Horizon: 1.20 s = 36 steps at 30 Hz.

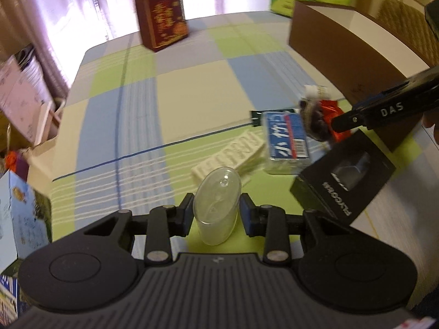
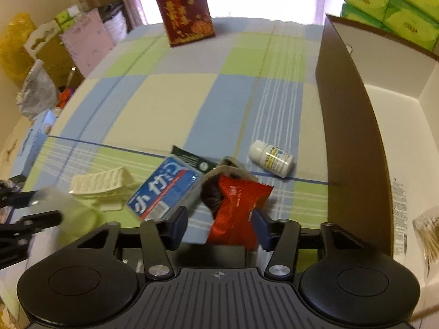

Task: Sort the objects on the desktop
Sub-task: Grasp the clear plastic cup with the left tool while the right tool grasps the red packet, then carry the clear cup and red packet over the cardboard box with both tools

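The left tongs (image 1: pixel 216 213) are closed on a clear cup (image 1: pixel 216 205), their blue pads against its two sides, the cup tilted with its base toward the camera. The right tongs (image 2: pixel 221 226) stand partly open around a red packet (image 2: pixel 237 213): the right pad touches the packet's edge, while the left pad stands apart from it, so no firm grip shows.

On the checked tabletop (image 2: pixel 170 101), a blue card pack (image 2: pixel 164 189) lies just left of the packet, a white ridged block (image 2: pixel 101 182) further left, and a white pill bottle (image 2: pixel 271 158) on its side beyond. A dark pouch (image 2: pixel 219 189) lies under the packet. A black box (image 1: pixel 343 175) sits near the cup. An open brown carton (image 2: pixel 354 115) stands at the right edge.
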Each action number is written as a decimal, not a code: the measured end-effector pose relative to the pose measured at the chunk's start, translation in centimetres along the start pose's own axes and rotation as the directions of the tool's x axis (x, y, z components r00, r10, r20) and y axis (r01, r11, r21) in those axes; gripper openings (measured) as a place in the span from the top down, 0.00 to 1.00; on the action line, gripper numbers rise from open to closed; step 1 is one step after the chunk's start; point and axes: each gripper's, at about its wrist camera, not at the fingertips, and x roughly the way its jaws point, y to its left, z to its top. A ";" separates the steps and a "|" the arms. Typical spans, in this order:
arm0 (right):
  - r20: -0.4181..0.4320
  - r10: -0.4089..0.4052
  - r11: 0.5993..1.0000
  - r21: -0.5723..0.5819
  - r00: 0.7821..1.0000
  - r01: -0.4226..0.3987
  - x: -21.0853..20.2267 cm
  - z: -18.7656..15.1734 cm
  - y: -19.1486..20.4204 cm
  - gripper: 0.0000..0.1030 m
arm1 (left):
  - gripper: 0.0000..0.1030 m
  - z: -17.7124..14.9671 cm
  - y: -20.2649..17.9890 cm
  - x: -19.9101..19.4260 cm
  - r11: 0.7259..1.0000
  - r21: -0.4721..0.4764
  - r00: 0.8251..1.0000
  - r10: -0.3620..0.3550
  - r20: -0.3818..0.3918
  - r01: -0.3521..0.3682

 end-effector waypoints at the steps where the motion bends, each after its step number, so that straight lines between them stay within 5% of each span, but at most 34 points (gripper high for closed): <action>1: -0.011 -0.006 1.000 0.002 1.000 0.006 0.5 0.2 -0.2 0.54 | 0.71 0.0 0.2 -0.1 1.000 -0.010 1.000 0.007 -0.001 -0.007; 7: -0.041 -0.041 0.999 -0.011 0.998 0.041 2.1 0.6 -0.9 0.61 | 0.71 -0.1 1.0 -0.6 0.998 -0.056 0.999 0.037 -0.003 -0.037; 11: -0.032 -0.034 0.999 -0.011 0.999 0.033 2.0 0.5 -1.4 0.82 | 0.71 -0.1 1.4 -0.7 0.996 -0.081 0.999 0.043 -0.004 -0.043; 13: -0.011 -0.033 0.999 -0.016 0.999 0.033 1.4 0.5 -1.5 0.85 | 0.71 0.0 1.4 -0.9 0.995 -0.084 0.999 0.050 -0.004 -0.051; 26: 0.124 0.113 0.993 0.001 0.986 -0.114 -5.1 0.8 -1.2 0.87 | 0.71 1.4 0.1 -3.9 0.994 -0.099 0.995 0.059 0.076 -0.051; 36: 0.203 0.152 0.988 0.008 0.967 -0.157 -10.2 -0.9 -2.6 0.87 | 0.71 3.5 -3.1 -7.1 0.998 -0.057 0.985 0.032 0.171 -0.023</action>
